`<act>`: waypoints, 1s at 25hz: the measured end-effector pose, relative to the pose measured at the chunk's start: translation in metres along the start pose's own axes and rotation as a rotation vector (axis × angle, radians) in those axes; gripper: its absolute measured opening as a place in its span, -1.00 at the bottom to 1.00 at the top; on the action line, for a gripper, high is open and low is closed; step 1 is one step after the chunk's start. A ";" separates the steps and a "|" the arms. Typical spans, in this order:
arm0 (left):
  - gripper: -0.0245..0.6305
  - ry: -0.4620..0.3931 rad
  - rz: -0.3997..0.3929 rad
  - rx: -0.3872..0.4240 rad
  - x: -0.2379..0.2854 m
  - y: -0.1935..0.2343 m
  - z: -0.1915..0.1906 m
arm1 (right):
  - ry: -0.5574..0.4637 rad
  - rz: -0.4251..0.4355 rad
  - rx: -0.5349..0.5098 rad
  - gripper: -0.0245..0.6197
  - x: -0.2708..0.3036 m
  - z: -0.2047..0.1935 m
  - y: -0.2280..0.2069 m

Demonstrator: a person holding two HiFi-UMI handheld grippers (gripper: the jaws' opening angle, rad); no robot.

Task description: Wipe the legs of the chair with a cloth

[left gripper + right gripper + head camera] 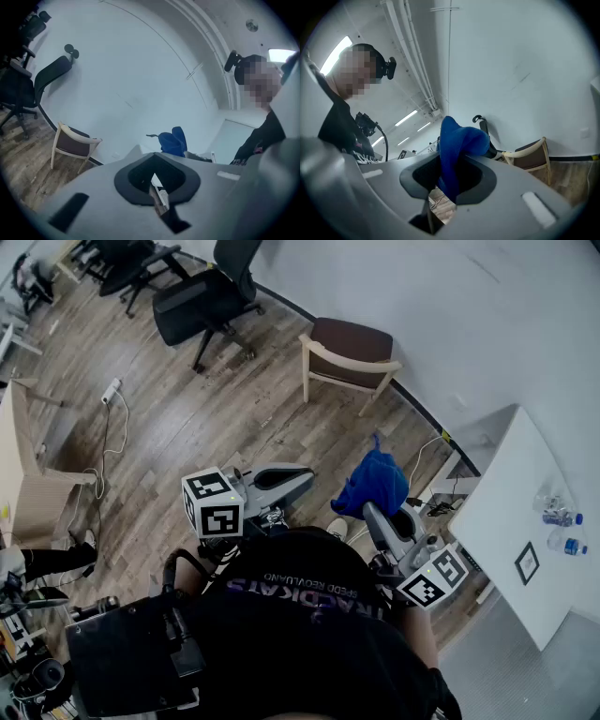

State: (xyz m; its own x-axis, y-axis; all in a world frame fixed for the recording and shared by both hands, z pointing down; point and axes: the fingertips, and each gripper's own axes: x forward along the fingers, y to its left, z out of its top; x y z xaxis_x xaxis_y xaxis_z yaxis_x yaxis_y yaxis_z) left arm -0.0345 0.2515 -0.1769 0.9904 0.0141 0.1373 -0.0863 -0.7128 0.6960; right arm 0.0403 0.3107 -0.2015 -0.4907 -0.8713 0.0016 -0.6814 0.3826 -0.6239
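Note:
A wooden chair point(349, 357) with a brown seat stands on its pale legs by the white wall, well ahead of both grippers. It also shows as the chair point(72, 145) at the left and the chair point(532, 159) at the lower right. My right gripper point(373, 512) is shut on a bunched blue cloth point(373, 486), which rises out of the jaws as a blue cloth point(457, 150). My left gripper point(306, 476) is held level beside it, its jaws together with nothing in them. From the left gripper point(140, 157) the cloth point(172, 142) shows just beyond the tips.
Black office chairs point(202, 301) stand at the back left. A white table point(511, 521) at the right carries two water bottles point(561, 517). A power strip with a cable point(111, 390) lies on the wood floor, and a wooden desk point(28, 493) stands at the left.

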 end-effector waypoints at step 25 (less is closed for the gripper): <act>-0.91 -0.067 0.098 -0.011 -0.004 0.004 -0.007 | 0.014 0.040 0.007 -0.64 -0.009 0.009 -0.015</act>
State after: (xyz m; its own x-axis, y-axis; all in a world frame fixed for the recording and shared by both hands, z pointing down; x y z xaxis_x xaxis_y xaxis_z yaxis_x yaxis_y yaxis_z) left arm -0.0399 0.2531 -0.1697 0.9821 -0.1022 0.1581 -0.1839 -0.7006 0.6894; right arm 0.0597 0.3098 -0.1990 -0.5252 -0.8509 -0.0129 -0.6570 0.4151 -0.6293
